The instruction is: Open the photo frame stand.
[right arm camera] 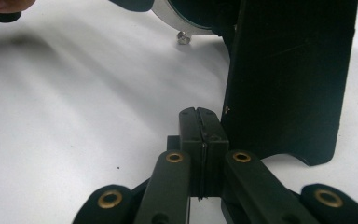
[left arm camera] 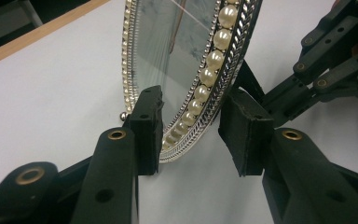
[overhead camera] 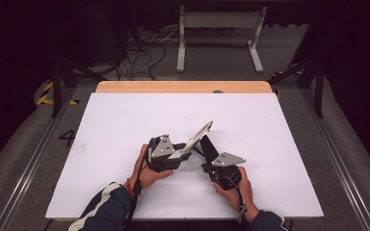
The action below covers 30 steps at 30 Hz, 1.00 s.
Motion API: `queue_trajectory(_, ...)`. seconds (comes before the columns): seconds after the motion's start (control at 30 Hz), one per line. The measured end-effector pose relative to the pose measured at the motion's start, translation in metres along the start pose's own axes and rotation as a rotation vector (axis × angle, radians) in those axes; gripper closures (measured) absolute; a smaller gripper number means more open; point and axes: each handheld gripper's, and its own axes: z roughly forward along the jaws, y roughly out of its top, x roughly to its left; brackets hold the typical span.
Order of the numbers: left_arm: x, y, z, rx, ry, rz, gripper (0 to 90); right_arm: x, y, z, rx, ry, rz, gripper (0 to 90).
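Observation:
An oval photo frame [overhead camera: 198,136] with a pearl and silver rim stands tilted near the middle of the white table, propped on its black back stand [overhead camera: 208,146]. My left gripper [overhead camera: 187,150] is open, its jaws either side of the frame's lower edge [left arm camera: 186,126]; the left pad [left arm camera: 147,126] sits close against the glass, the right pad [left arm camera: 244,133] stands apart. My right gripper [overhead camera: 210,158] is shut, its closed tips [right arm camera: 200,126] just left of the black stand [right arm camera: 289,79]. The frame's silver rim [right arm camera: 175,18] shows beyond them. The right gripper's linkage [left arm camera: 335,60] lies behind the frame.
The white sheet [overhead camera: 125,125] covers the table, with a wooden strip [overhead camera: 183,86] along the far edge. On the floor behind stand a white metal rack [overhead camera: 219,33] and loose cables [overhead camera: 144,53]. Metal rails [overhead camera: 337,168] run along both table sides.

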Motion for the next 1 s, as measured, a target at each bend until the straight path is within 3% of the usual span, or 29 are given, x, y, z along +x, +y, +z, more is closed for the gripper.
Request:
queue_trajectory(0.2,-0.003,0.002,0.001,0.007,-0.025,0.016,61.4,-0.005,0.000,-0.001,0.002,-0.008,0.007,90.0)
queue_trajectory(1.0,-0.002,0.001,-0.002,0.034,-0.028,0.020,61.5,-0.020,-0.003,-0.003,0.000,-0.041,0.022,90.0)
